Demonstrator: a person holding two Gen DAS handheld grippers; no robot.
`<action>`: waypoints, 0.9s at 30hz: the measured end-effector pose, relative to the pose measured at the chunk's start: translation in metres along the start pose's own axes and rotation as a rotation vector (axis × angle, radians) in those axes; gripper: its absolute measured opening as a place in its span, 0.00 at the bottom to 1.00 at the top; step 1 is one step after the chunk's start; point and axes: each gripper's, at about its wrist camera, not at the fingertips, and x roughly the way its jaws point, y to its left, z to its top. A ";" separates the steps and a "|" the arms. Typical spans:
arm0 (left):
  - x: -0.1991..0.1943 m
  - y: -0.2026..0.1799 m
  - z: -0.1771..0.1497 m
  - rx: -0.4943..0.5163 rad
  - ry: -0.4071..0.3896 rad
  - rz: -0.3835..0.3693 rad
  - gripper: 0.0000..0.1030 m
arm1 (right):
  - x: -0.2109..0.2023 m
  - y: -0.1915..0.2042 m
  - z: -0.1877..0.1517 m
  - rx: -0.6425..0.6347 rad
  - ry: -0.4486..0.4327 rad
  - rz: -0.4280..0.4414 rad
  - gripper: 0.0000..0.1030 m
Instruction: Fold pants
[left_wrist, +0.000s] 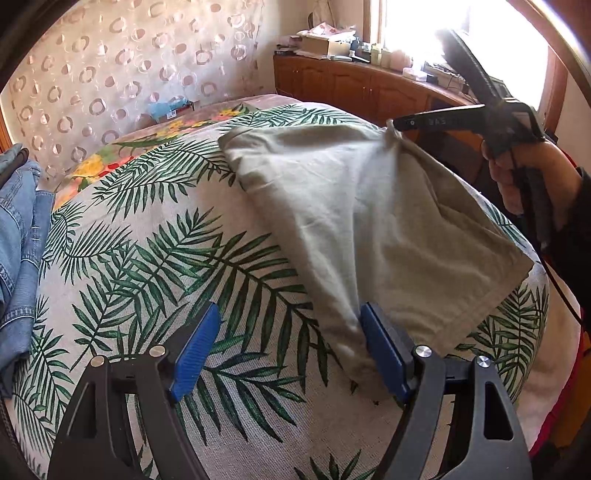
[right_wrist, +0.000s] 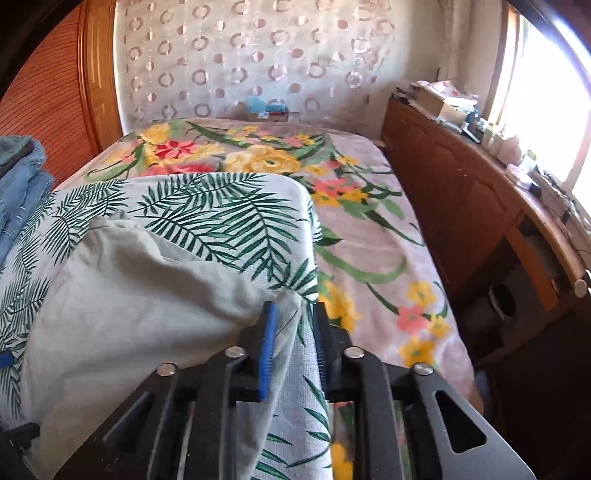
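Pale green pants lie partly folded on the palm-leaf surface. Left tongs gape wide beside the hem; right tongs, narrowly parted, loosely straddle a corner. Final tidying seems left.

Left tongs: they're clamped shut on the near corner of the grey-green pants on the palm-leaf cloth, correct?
Not quite. The left wrist view shows the left tongs standing wide open; one blue pad lies beside the near corner of the grey-green pants on the palm-leaf cloth, with nothing clamped.
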 end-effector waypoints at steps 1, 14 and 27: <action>0.000 -0.001 0.000 0.000 0.001 0.001 0.77 | -0.004 0.002 0.000 0.004 -0.004 0.010 0.24; 0.002 0.005 -0.006 -0.037 -0.017 -0.038 0.77 | -0.089 0.026 -0.082 -0.013 -0.027 0.209 0.24; 0.001 0.006 -0.007 -0.038 -0.020 -0.035 0.77 | -0.108 0.008 -0.105 0.016 -0.016 0.244 0.03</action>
